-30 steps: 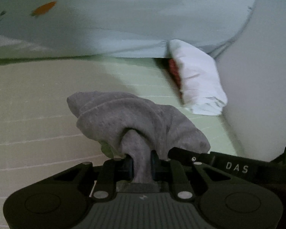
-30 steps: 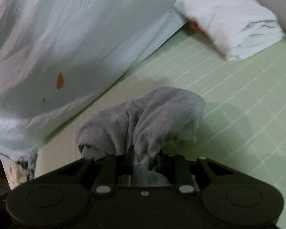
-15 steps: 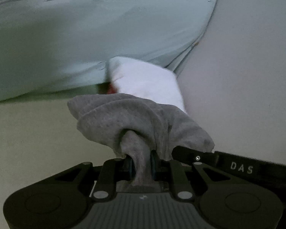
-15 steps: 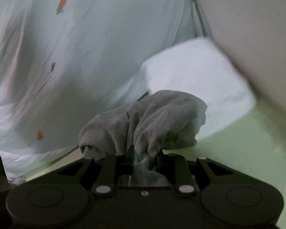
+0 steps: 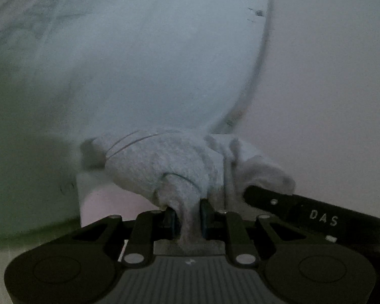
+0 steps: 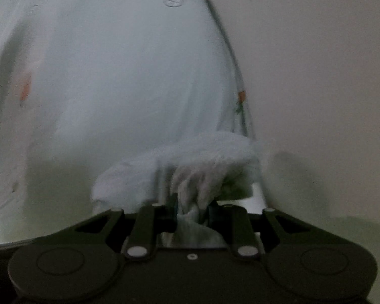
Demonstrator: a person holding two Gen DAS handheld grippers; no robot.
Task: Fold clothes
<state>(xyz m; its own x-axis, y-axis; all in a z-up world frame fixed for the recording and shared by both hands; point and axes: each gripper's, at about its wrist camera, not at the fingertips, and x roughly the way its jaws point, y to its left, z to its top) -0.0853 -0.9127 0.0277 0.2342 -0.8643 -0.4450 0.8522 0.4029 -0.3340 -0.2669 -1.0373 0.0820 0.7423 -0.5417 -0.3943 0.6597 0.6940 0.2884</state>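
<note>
Grey garment (image 5: 164, 162) bunched between both grippers' (image 5: 187, 210) (image 6: 193, 209) jaws, pinched; jaws just loosened.

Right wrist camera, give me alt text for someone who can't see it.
The right gripper, its jaws just easing apart, has a bunched grey garment between its fingers. Behind it hangs a pale blue sheet with small orange marks, beside a plain wall. The view is blurred and dim.

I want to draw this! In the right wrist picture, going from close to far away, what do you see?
Right gripper → bunched grey cloth between its fingers → pale sheet with orange marks, with the plain wall to its right.
</note>
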